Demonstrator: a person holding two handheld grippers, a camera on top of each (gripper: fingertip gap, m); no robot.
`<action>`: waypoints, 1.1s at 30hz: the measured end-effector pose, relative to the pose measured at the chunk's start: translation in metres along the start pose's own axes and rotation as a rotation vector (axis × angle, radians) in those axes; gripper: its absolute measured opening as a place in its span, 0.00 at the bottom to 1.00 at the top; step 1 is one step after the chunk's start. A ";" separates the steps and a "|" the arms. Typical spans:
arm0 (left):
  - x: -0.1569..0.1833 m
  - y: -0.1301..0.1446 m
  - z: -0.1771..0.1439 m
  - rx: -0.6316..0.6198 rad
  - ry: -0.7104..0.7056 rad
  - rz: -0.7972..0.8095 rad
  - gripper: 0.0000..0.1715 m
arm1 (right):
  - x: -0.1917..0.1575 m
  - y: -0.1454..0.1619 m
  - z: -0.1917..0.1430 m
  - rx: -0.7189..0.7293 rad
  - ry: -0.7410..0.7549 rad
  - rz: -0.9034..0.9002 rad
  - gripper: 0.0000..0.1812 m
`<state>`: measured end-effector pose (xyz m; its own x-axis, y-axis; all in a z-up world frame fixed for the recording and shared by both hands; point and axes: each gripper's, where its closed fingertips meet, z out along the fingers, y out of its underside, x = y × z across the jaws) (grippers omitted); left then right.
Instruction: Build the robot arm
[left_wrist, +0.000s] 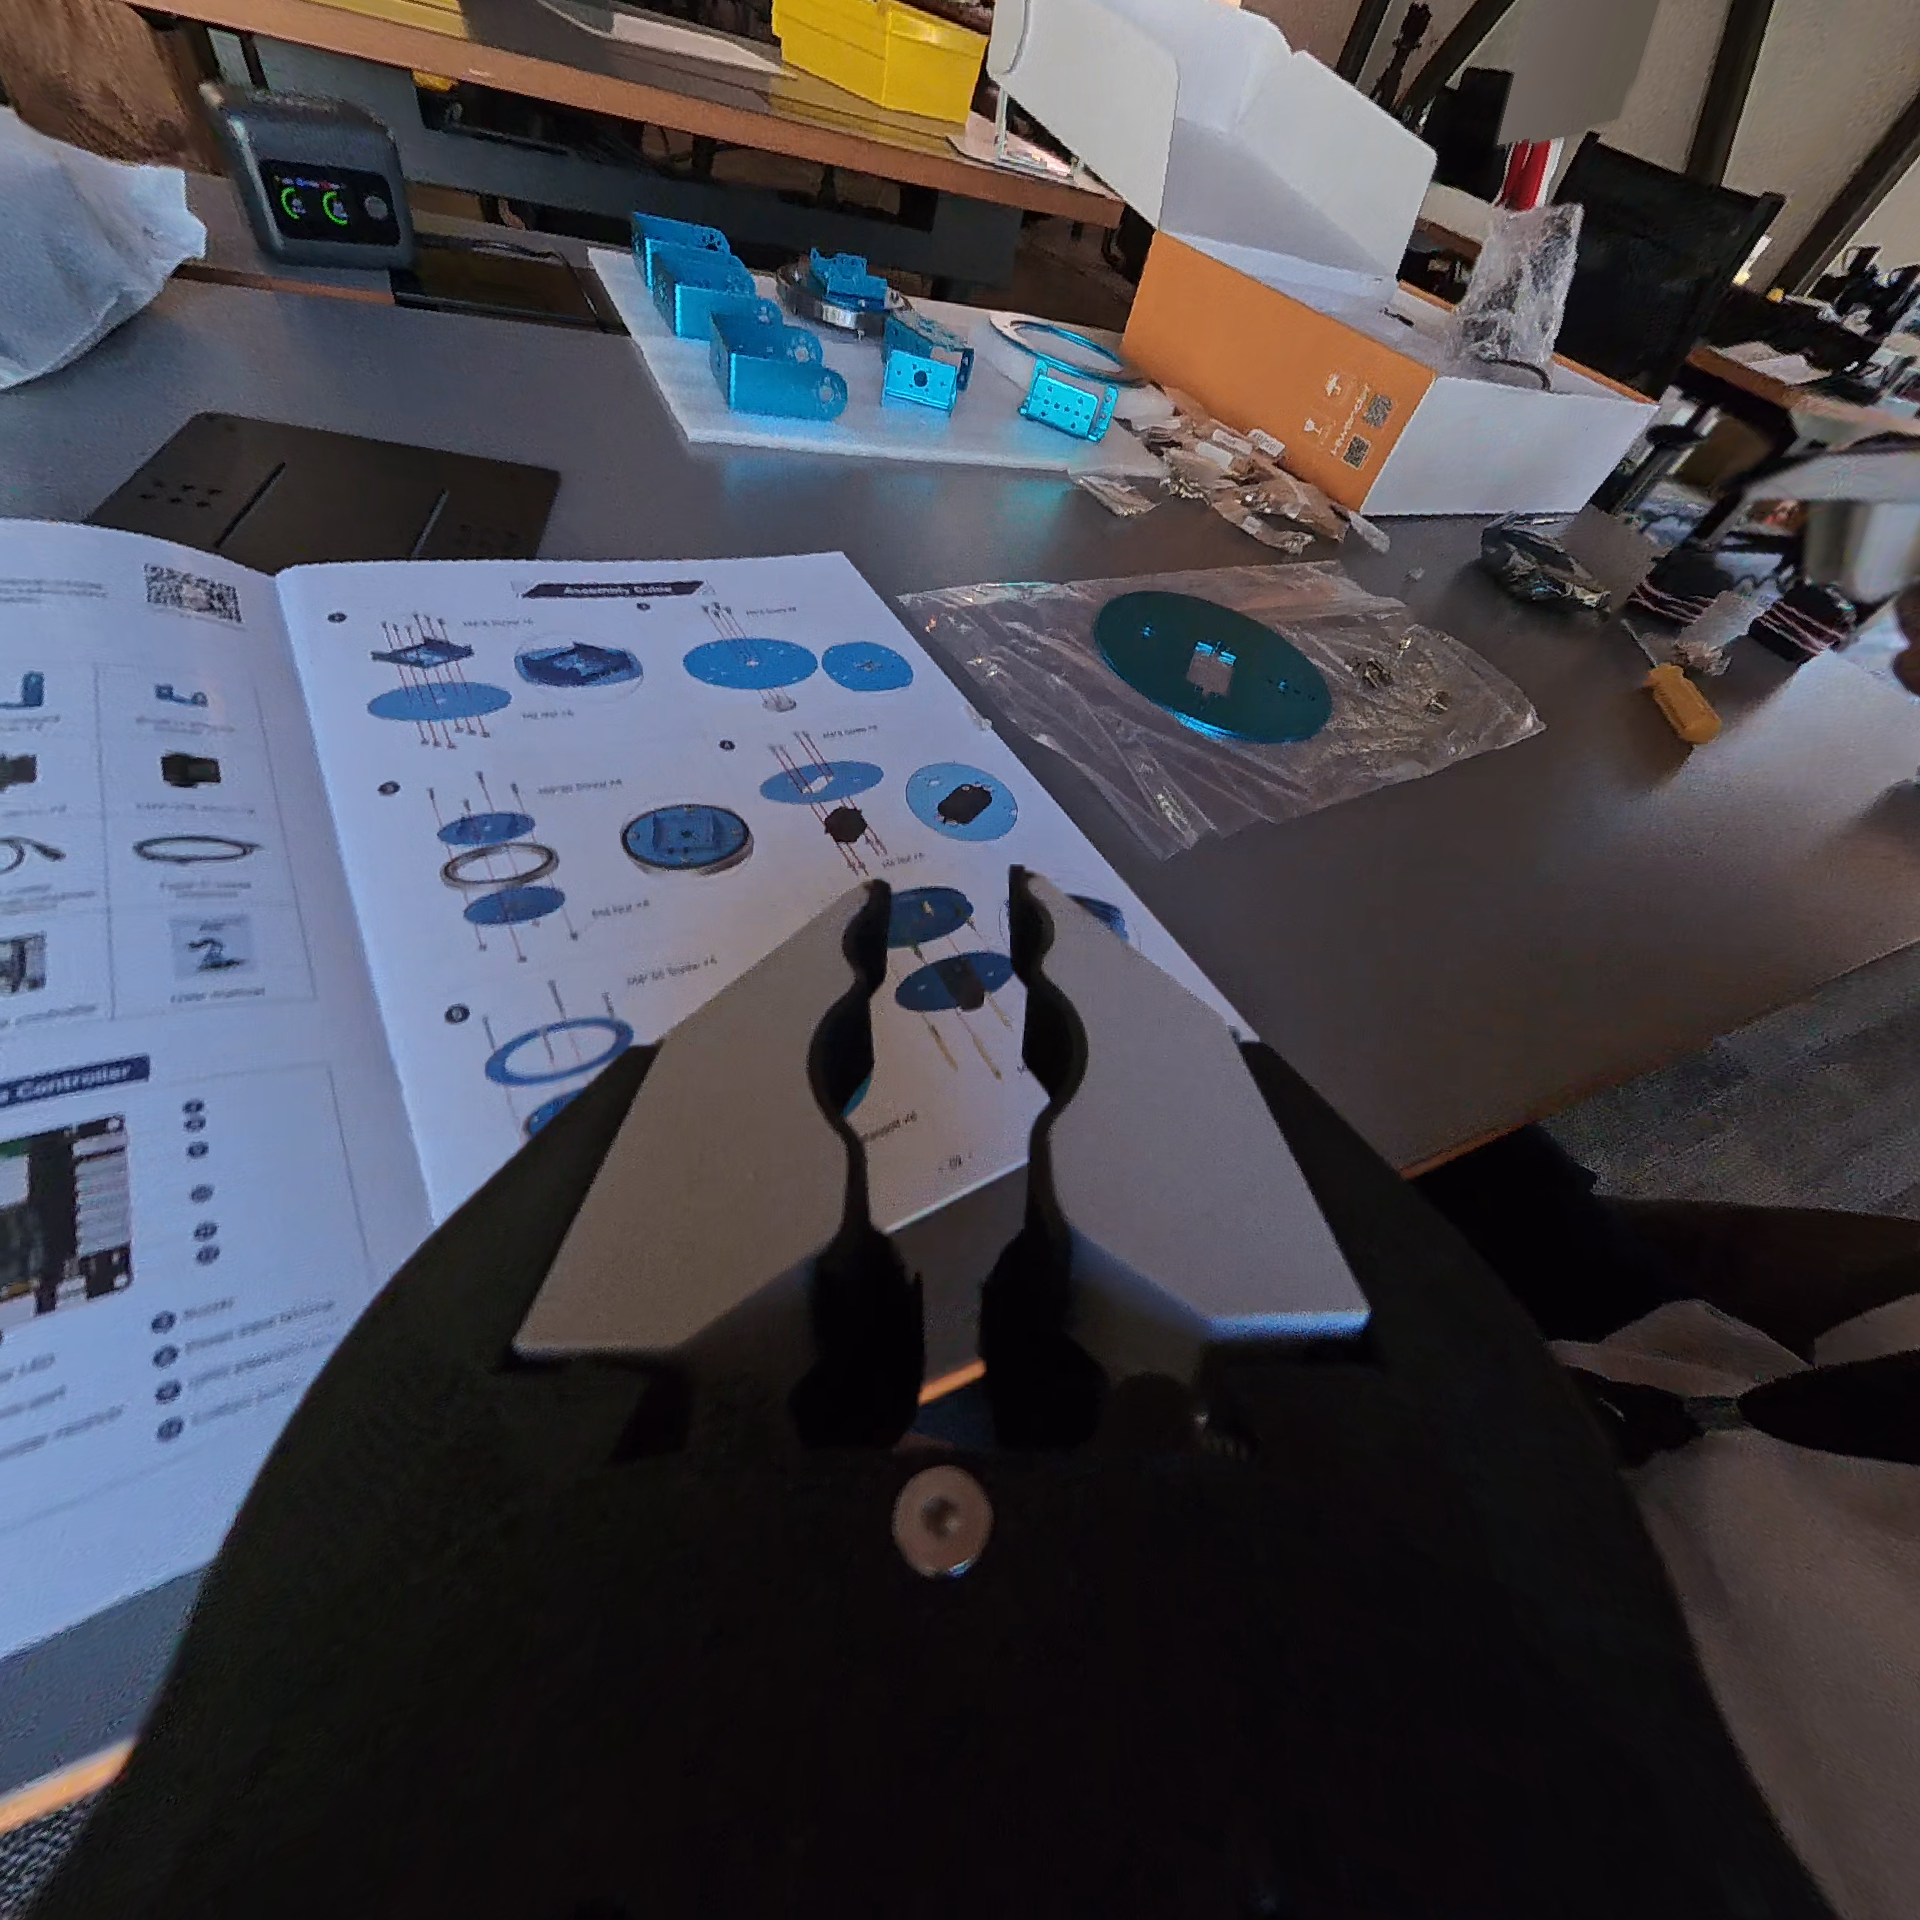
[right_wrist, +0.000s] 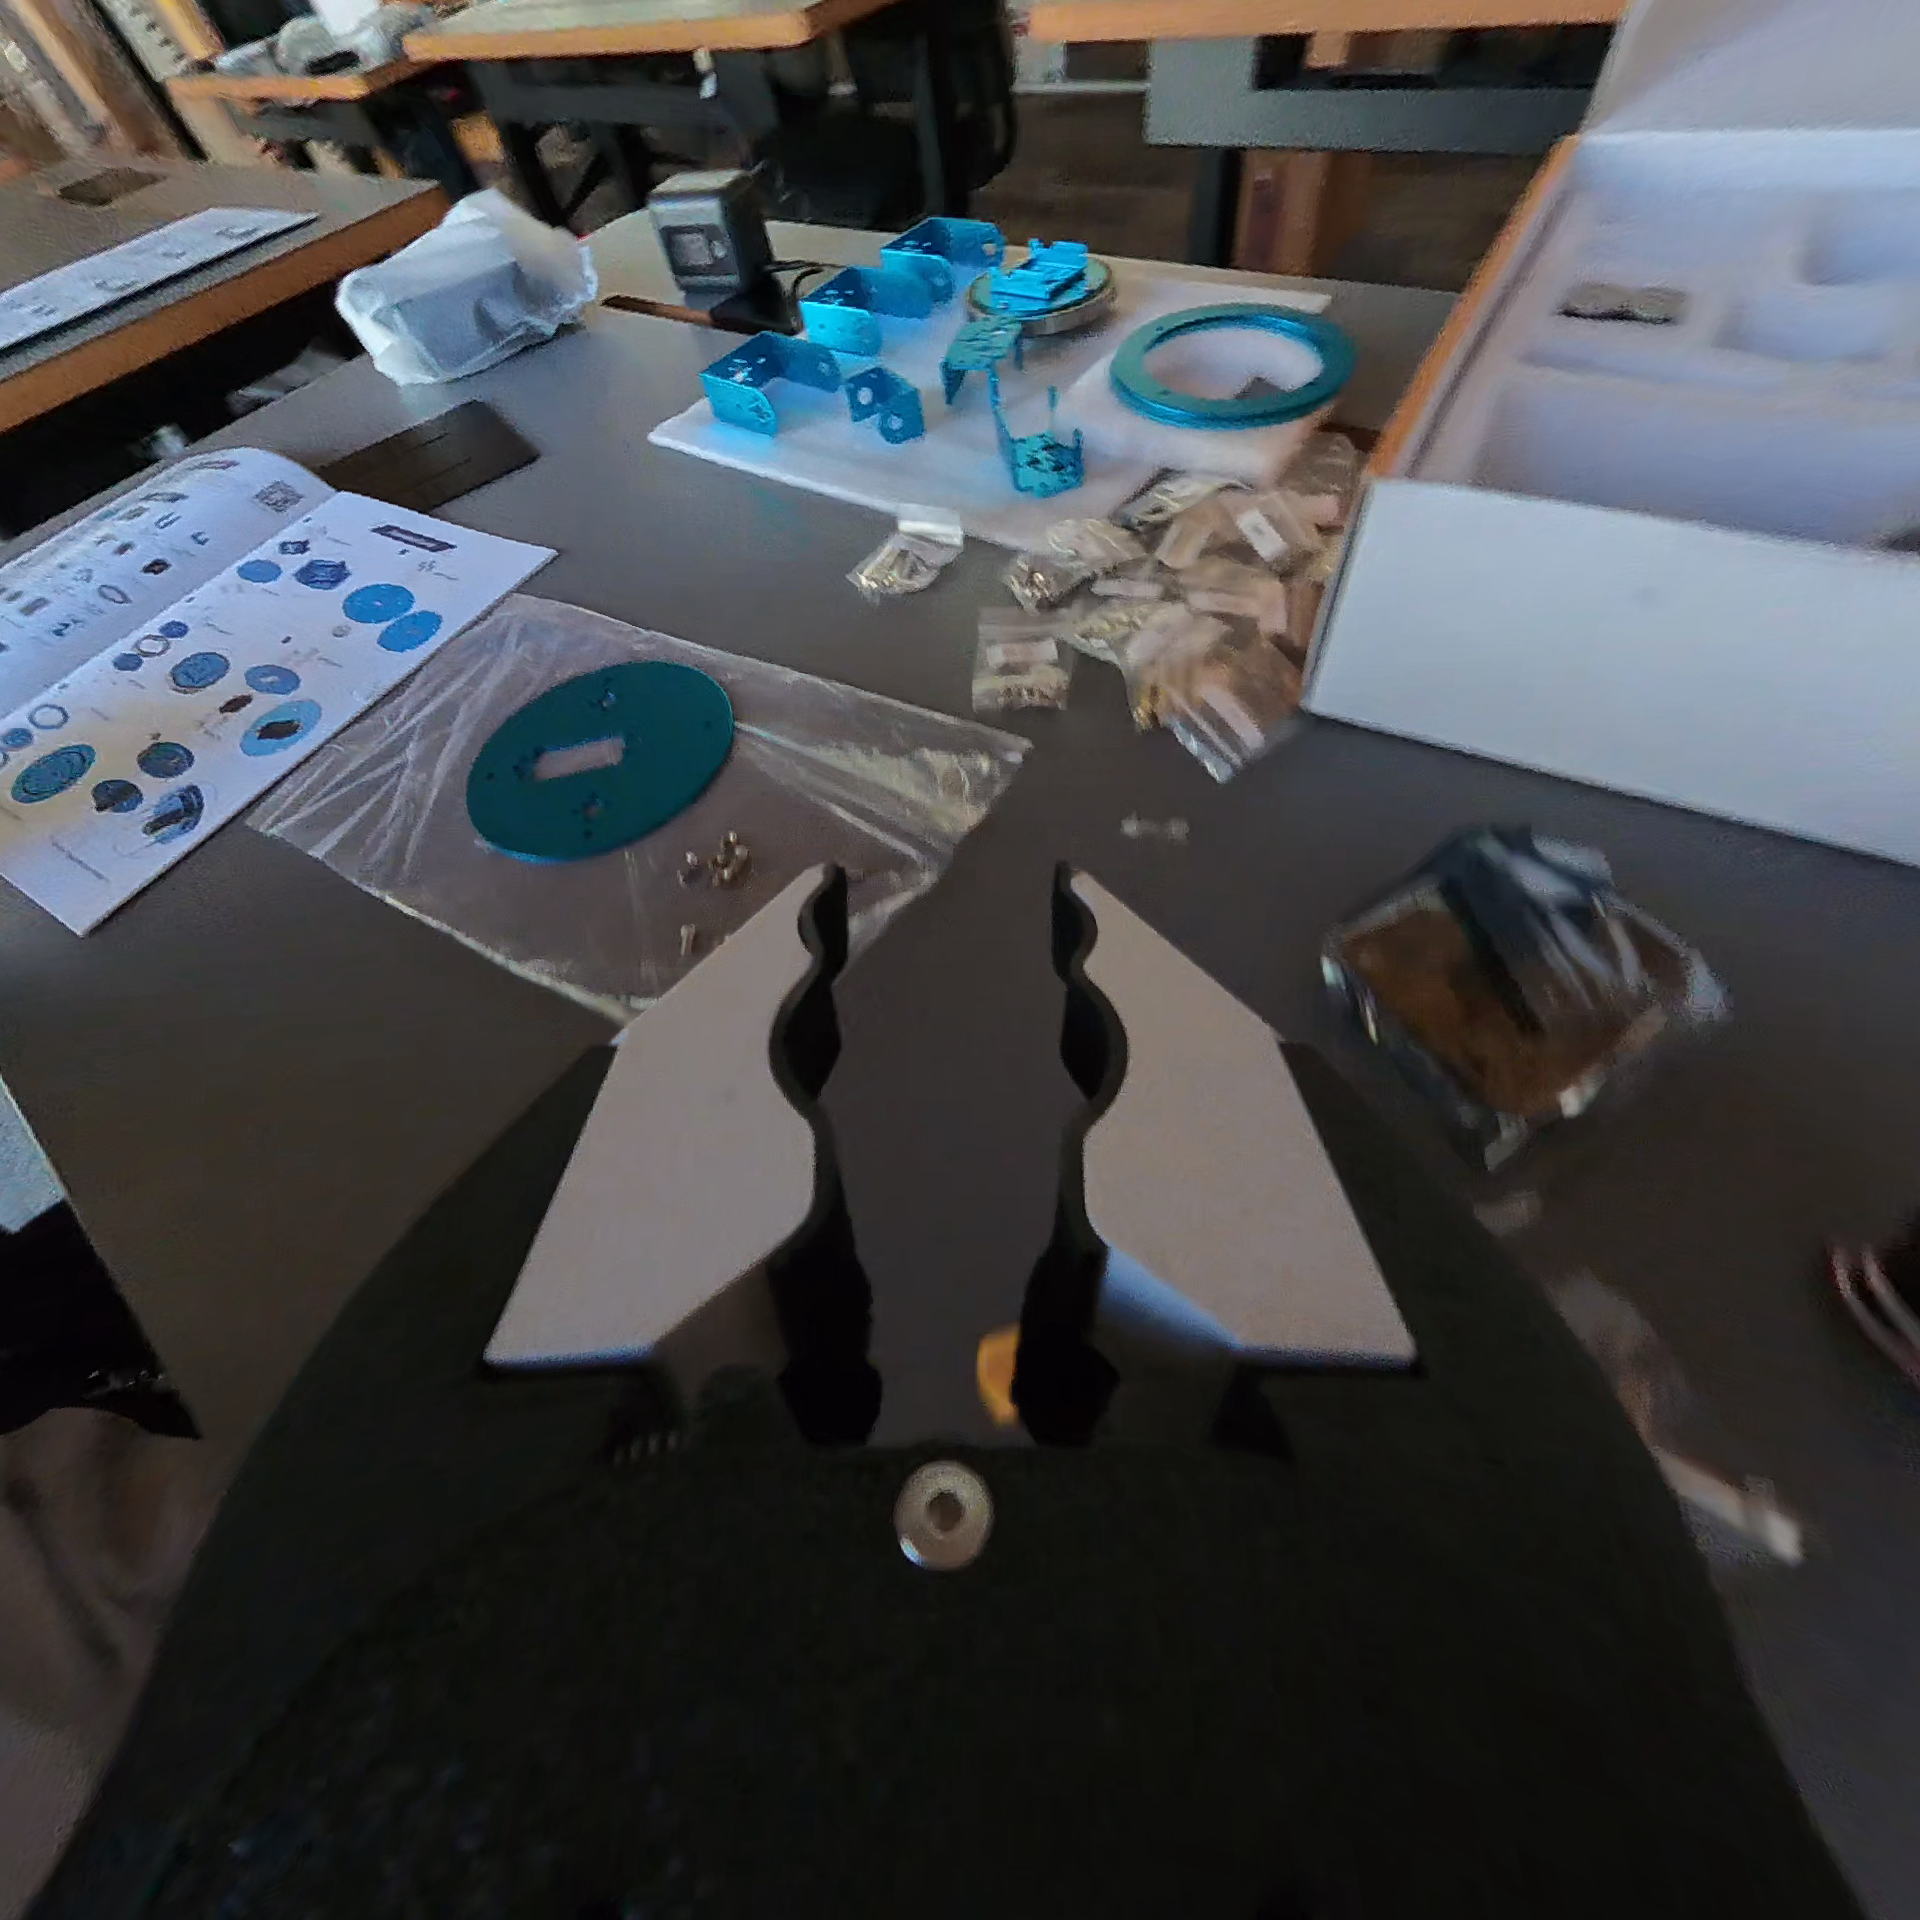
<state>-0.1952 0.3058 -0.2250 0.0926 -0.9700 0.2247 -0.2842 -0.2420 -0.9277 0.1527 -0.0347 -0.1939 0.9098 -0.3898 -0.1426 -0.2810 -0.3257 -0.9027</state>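
Both of your tongs stand apart and empty: the left tongs (left_wrist: 940, 883) hover over the open booklet (left_wrist: 582, 831) near the counter (left_wrist: 1507, 883) front edge, the right tongs (right_wrist: 945, 883) over bare counter (right_wrist: 312, 1039) between the clear plastic bag (right_wrist: 831, 758) and a wrapped dark part (right_wrist: 1507, 977). The blue round plate (right_wrist: 601, 761) lies on that bag with loose screws (right_wrist: 715, 862) beside it. The open white box (right_wrist: 1621, 644) walls your right, small packets (right_wrist: 1174, 603) heaped against it.
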 end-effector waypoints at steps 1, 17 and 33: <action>0.000 -0.004 0.006 -0.005 0.003 0.008 0.13 | -0.002 0.009 -0.016 0.017 0.028 0.015 0.21; 0.046 -0.049 0.101 -0.079 0.128 0.096 0.13 | -0.001 0.085 -0.106 -0.071 0.305 -0.003 0.21; 0.058 -0.059 0.136 -0.142 0.145 0.122 0.13 | 0.011 0.084 -0.091 -0.051 0.244 0.095 0.27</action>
<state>-0.0431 0.2663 -0.1981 -0.0855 -0.9828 0.1635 -0.4168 -0.1138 -0.9018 0.1115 -0.1447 -0.2346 0.7798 -0.6147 -0.1182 -0.3823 -0.3182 -0.8675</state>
